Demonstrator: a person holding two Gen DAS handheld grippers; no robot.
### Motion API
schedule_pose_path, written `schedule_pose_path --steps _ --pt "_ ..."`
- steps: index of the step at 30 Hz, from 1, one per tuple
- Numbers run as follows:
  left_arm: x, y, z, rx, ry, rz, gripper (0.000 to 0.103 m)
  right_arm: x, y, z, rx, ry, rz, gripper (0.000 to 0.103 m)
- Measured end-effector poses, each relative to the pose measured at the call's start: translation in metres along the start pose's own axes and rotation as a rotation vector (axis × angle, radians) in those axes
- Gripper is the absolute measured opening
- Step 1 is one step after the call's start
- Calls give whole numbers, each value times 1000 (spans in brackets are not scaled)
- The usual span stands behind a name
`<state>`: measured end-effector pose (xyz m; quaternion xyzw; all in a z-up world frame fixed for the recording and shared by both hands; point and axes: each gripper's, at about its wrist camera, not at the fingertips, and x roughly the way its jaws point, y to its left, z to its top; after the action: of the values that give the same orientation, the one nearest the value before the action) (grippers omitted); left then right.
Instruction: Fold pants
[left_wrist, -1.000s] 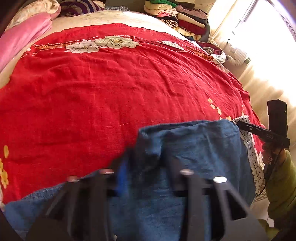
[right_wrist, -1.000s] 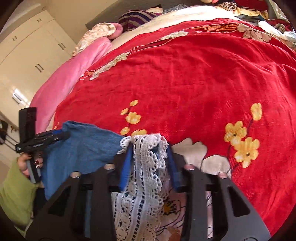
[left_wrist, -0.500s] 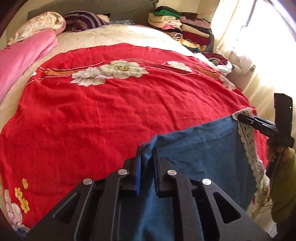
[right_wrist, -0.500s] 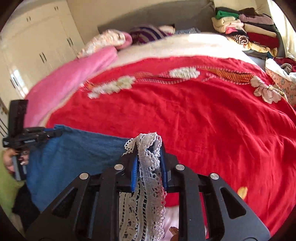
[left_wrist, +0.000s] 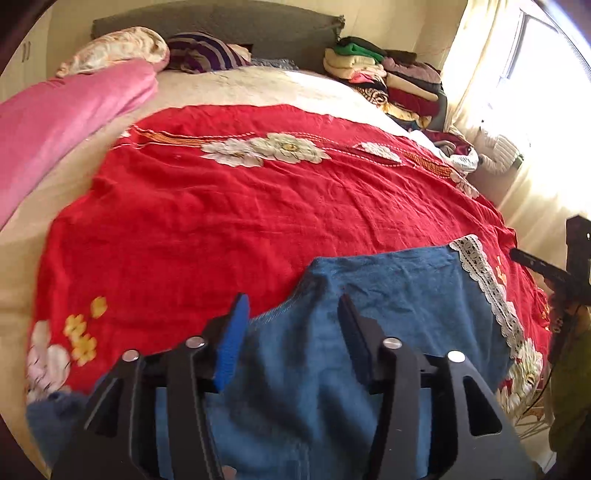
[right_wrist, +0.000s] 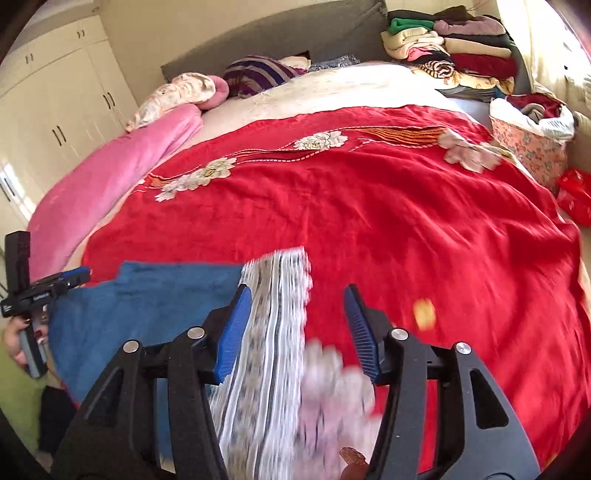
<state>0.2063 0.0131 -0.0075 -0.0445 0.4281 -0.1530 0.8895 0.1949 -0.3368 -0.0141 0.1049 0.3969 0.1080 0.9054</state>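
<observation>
The blue denim pants (left_wrist: 388, 295) with a white lace trim strip (left_wrist: 487, 284) lie spread on the near part of the red flower-embroidered bedspread (left_wrist: 240, 221), their lace edge on the right. The left gripper (left_wrist: 291, 317) has just been opening, its 2 jaws now standing apart above the denim edge with neither pad pressing the cloth. The right gripper (right_wrist: 297, 310) has likewise just been opening over the blurred lace strip (right_wrist: 275, 295), which lies between its parted jaws, ungripped.
</observation>
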Motion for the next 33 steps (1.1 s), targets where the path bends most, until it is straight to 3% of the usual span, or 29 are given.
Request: schedule_pose_path --steps 5,7,16,18,20,25,26,27,28,33 --pt "-49 13 -33 -25 -31 33 66 -22 3 -34 38 44 35 49" --pt "-68 22 -46 -43 -54 85 73 -22 6 -46 45 71 45 49" --pt "-139 79 -98 -191 -118 246 78 7 19 -88 58 184 45 52" --pt "-141 93 -108 -251 -113 250 88 12 27 -93 38 196 43 45" --pt "-137 102 -114 -302 -101 249 88 13 35 -94 8 201 46 25" --pt "-107 115 -120 -369 -36 236 88 7 40 -92 -12 181 35 21" --pt "-101 115 -121 -376 -41 230 75 5 38 -93 -12 179 31 21" --pt "-96 114 -122 -378 -48 220 54 4 38 -93 -13 178 27 21" --pt "-94 114 -122 -382 -51 215 42 3 39 -93 -20 175 18 21" --pt "-107 121 -125 -374 -81 260 40 -2 39 -92 -52 175 -13 21"
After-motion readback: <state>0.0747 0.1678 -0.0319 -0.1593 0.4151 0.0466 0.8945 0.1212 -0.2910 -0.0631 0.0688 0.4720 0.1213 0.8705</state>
